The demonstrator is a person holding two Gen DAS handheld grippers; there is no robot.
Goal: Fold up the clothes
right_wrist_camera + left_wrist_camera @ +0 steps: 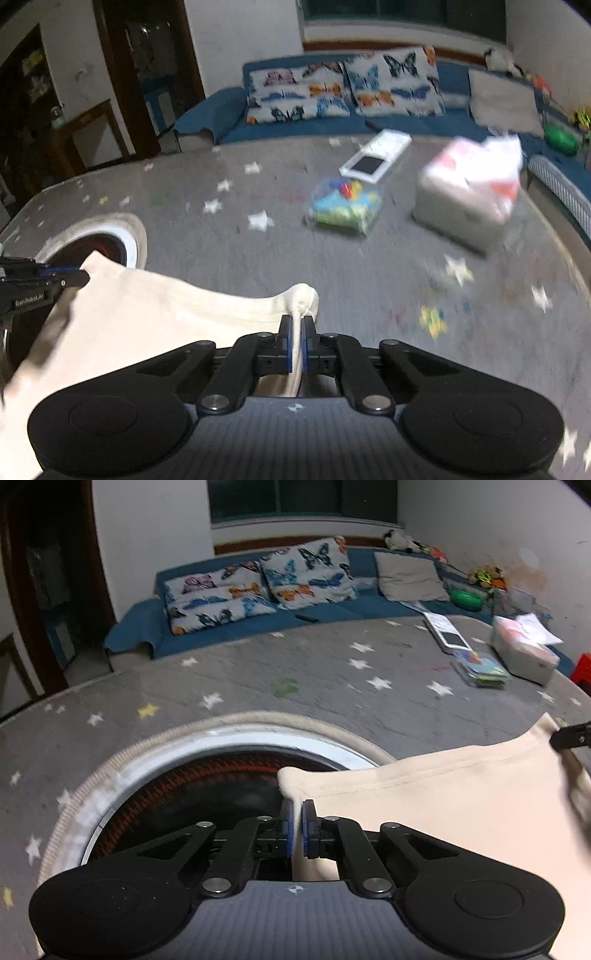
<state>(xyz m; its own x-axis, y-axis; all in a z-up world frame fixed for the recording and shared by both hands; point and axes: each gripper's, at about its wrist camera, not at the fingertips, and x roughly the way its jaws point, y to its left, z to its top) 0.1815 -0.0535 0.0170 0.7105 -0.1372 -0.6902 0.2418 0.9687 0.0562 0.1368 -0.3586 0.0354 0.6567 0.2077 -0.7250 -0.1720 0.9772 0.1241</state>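
left wrist view: both grippers clamped on the hemmed edge of a cream garment, held taut above the grey star-print tabletop.

left gripper (pixel 295 814) has its fingers together on one corner of the garment (pixel 443 801), just above the round opening (pixel 207 771) in the tabletop (pixel 258 672); right gripper (pixel 295 332) pinches the other corner, on the side away from the opening. to fold well, i'd keep the edge stretched evenly, both corners level, and lay it flat clear of the opening and the tissue box (pixel 469 195).
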